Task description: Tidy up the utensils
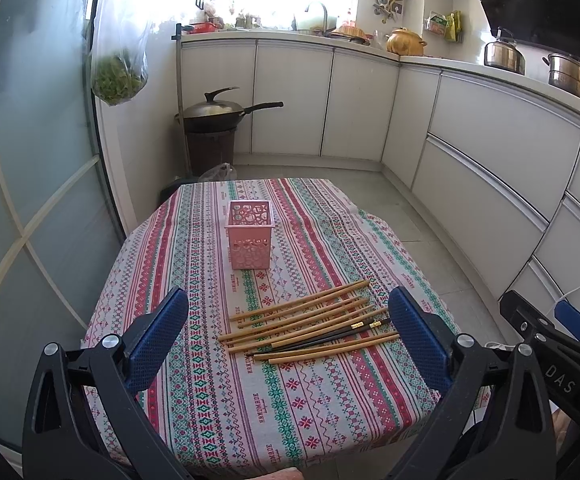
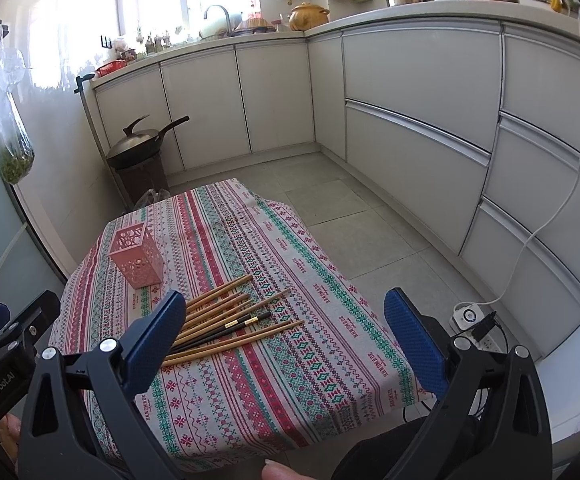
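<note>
On the patterned tabletop (image 1: 209,420), chopsticks (image 1: 310,322) lie loose in a fan, near the upright pink holder (image 1: 249,240), likely their destination. Left tool (image 1: 290,344) and right tool (image 2: 285,340) both gape wide, empty, poised above the near edge for a pick.

On the patterned tablecloth (image 1: 209,400), one pink perforated holder (image 1: 248,240) is seen. About eight light bamboo chopsticks (image 1: 298,312) and two dark chopsticks (image 1: 330,338) are counted in one loose pile, though overlaps make the exact number uncertain. One lidded wok (image 1: 213,114) and two steel pots (image 1: 504,56) are seen beyond.
</note>
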### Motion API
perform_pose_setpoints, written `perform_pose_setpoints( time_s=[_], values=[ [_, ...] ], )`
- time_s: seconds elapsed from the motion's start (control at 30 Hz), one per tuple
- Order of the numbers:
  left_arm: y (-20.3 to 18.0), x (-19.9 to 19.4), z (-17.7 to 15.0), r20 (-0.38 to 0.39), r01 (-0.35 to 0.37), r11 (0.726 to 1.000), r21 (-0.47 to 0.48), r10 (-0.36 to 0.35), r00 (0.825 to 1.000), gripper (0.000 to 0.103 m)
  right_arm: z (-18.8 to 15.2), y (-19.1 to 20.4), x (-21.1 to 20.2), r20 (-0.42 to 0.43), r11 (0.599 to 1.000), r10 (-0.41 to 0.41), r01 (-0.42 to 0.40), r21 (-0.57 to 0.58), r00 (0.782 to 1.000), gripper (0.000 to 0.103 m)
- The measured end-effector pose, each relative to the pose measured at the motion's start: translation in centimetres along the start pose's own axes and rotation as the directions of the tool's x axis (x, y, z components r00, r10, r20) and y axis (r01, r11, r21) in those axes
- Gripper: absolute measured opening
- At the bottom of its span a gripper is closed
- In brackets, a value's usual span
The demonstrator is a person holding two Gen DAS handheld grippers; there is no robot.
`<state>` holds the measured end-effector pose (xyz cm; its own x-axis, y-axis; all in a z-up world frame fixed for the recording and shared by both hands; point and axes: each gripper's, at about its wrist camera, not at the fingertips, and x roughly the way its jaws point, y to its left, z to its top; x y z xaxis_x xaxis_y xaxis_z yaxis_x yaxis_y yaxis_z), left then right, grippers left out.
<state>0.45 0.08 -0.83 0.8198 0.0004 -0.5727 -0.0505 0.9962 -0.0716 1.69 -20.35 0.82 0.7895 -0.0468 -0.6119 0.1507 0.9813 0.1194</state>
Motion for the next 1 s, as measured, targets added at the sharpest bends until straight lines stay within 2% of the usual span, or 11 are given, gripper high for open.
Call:
perform_pose_setpoints(
  time_s=[1.0],
  values=[
    [0.01, 0.16, -0.21, -0.009, 0.001, 1.0, 0.002, -0.001, 1.0, 0.096, -0.05, -0.02, 0.09, -0.014, 1.0, -0.002, 0.002, 0.001, 1.0, 0.096]
  ],
)
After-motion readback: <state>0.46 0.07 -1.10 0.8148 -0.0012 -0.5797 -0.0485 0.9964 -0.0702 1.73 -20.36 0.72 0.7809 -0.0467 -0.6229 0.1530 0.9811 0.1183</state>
